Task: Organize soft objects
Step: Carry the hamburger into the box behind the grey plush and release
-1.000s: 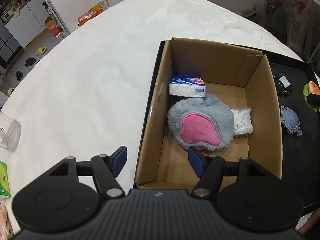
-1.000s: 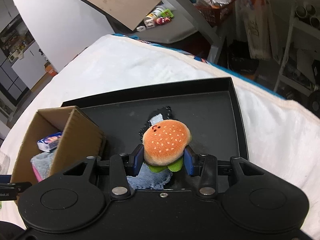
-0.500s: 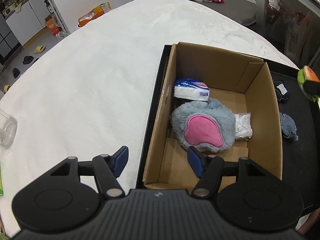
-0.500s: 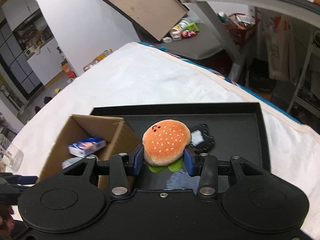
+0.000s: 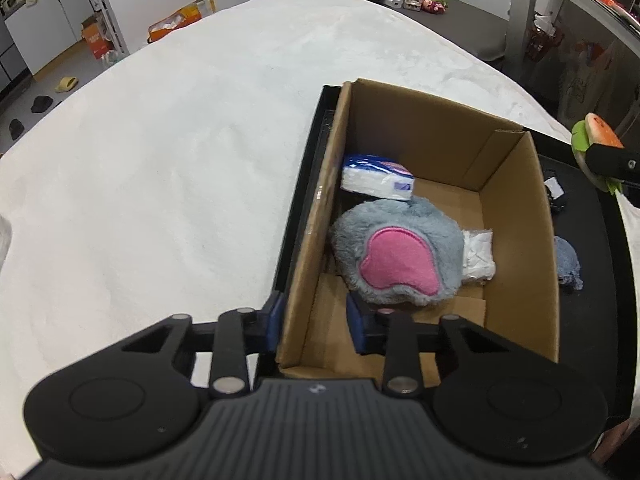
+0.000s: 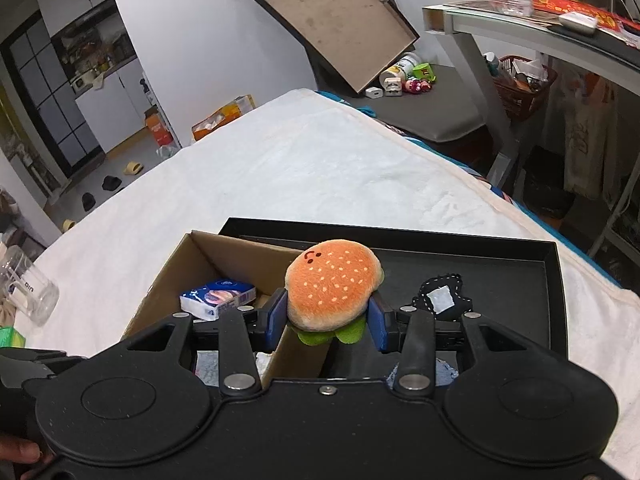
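Observation:
A cardboard box [image 5: 516, 216] stands at the left end of a black tray [image 5: 588, 240]. In it lie a tissue pack [image 5: 376, 178], a grey plush with a pink patch [image 5: 396, 256] and a white packet [image 5: 478, 256]. My left gripper [image 5: 314, 322] straddles the box's near left wall. Its jaws are closing, one pad outside and one inside, and the inner pad stands off the cardboard. My right gripper [image 6: 328, 316] is shut on a burger plush [image 6: 332, 280] and hangs over the box's right wall [image 6: 288, 356]. The burger plush [image 5: 596, 140] also shows at the right edge of the left wrist view.
On the tray [image 6: 500, 276] lie a black stitched patch [image 6: 440, 296] and a blue-grey cloth piece [image 5: 566, 260]. A white fleecy cover [image 5: 180, 160] spreads over the table left of the box. A glass [image 6: 28, 284] and a green carton [image 6: 8, 336] sit at its left end.
The left jaws have narrowed around the box's left wall. The right gripper has risen with the burger plush and moved left from over the tray to the box's right wall.

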A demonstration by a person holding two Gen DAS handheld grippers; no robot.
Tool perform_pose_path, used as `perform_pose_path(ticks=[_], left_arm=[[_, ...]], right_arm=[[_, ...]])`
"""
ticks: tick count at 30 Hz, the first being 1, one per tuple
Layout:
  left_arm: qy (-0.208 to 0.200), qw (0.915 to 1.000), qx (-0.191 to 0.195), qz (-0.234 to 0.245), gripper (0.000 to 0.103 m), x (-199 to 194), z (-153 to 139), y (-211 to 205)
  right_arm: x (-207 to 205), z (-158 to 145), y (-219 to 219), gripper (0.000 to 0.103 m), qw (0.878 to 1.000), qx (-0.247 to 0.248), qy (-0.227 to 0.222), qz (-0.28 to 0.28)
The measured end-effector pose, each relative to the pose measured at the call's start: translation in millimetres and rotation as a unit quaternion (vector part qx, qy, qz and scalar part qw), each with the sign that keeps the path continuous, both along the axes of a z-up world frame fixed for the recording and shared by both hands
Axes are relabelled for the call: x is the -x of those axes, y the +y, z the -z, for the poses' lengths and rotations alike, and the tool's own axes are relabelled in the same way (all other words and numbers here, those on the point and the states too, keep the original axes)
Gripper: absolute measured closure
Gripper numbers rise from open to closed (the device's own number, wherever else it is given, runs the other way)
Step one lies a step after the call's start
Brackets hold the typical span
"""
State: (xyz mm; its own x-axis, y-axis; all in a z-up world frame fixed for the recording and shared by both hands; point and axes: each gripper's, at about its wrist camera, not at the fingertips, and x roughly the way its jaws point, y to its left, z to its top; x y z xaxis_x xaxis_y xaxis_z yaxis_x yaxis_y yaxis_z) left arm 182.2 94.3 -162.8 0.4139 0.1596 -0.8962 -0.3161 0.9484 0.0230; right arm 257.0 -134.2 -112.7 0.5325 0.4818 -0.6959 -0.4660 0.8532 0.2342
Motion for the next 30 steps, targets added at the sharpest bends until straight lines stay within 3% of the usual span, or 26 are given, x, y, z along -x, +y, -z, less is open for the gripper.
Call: perform_pose_path(ticks=[8, 26, 28, 30], left_arm=[[-0.008, 1.0000, -0.001, -0.004, 0.091, 4, 3, 7], [-0.017, 0.9995, 0.028, 0.005, 0.092, 8, 6, 21], [-0.016, 0.9995, 0.028, 0.006, 0.092, 8, 6, 21], [-0.016, 0.9995, 0.029, 0.006, 0.092, 8, 6, 21]], right_arm=[[2, 0, 16, 0.061, 1.000, 0.009, -0.003, -0.008], [6, 5, 63, 0.061, 0.999, 0.030, -0.004, -0.038], [5, 5, 66, 0.058, 0.999, 0.029, -0.006, -0.042], [4, 4, 69, 0.047, 0.998, 0.033, -0.010, -0.047]])
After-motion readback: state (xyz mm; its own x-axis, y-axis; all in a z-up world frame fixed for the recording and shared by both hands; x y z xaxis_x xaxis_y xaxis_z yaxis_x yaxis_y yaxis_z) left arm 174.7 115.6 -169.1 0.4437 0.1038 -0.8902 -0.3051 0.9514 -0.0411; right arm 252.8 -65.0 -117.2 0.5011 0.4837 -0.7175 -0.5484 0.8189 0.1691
